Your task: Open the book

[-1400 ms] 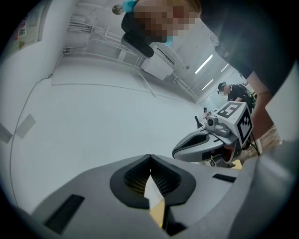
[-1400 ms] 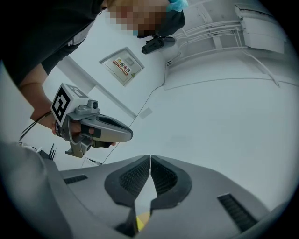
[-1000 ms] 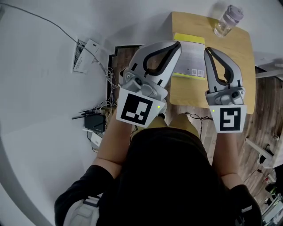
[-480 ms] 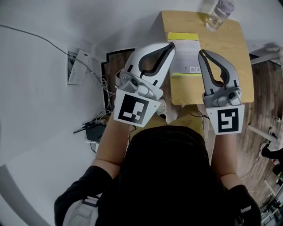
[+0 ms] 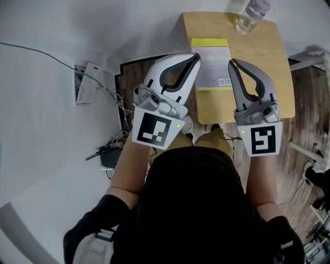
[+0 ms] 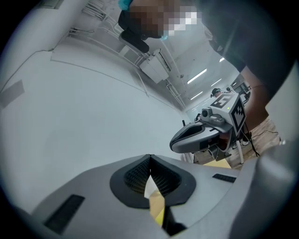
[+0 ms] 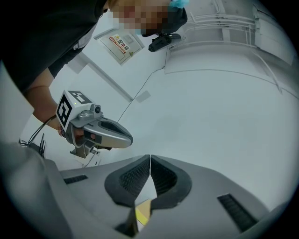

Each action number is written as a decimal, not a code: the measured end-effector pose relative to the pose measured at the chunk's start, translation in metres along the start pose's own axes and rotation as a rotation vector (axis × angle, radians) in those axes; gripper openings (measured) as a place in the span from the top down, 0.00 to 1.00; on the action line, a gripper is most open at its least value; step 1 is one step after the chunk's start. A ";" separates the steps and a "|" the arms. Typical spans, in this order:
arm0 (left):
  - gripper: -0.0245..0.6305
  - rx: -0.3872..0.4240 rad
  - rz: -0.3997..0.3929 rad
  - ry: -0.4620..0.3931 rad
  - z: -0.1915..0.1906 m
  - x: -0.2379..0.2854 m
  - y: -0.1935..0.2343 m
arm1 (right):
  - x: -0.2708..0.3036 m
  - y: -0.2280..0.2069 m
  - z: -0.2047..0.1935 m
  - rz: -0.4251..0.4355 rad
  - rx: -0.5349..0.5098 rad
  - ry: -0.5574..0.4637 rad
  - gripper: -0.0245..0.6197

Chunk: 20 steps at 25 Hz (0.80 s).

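Note:
A closed book (image 5: 212,61), white with yellow bands at its near and far ends, lies flat on a small wooden table (image 5: 260,67). My left gripper (image 5: 196,54) hangs over the book's left edge with its jaws shut and nothing between them. Over the book's right edge my right gripper (image 5: 230,61) is also shut and empty. The left gripper view has the closed tips (image 6: 149,157) meeting, a sliver of the book (image 6: 157,205) below them, and the right gripper (image 6: 205,133) beyond. In the right gripper view the tips (image 7: 149,157) touch too.
A clear plastic bottle (image 5: 249,14) stands at the table's far edge. On the floor to the left lie a black router (image 5: 110,156), tangled cables (image 5: 124,111) and a white power strip (image 5: 82,82). A white wall fills the left side, and wooden flooring shows at the right.
The left gripper has sunk a little toward the book. The view has shifted, so table, book and bottle lie further left. Both grippers stay shut.

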State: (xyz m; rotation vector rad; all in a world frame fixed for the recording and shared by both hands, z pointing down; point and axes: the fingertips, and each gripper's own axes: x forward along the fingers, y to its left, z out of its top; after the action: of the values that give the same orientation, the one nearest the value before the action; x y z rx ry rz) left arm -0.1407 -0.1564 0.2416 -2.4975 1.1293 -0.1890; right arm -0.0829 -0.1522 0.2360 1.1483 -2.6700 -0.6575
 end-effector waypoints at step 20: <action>0.95 -0.055 -0.037 0.044 -0.039 0.009 -0.021 | 0.012 0.060 -0.082 0.146 -0.037 0.167 0.91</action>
State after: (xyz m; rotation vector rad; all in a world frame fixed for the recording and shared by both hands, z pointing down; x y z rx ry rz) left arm -0.1317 -0.1620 0.2856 -2.5757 1.1213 -0.2277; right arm -0.1047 -0.1515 0.3357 0.9437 -2.5595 -0.5580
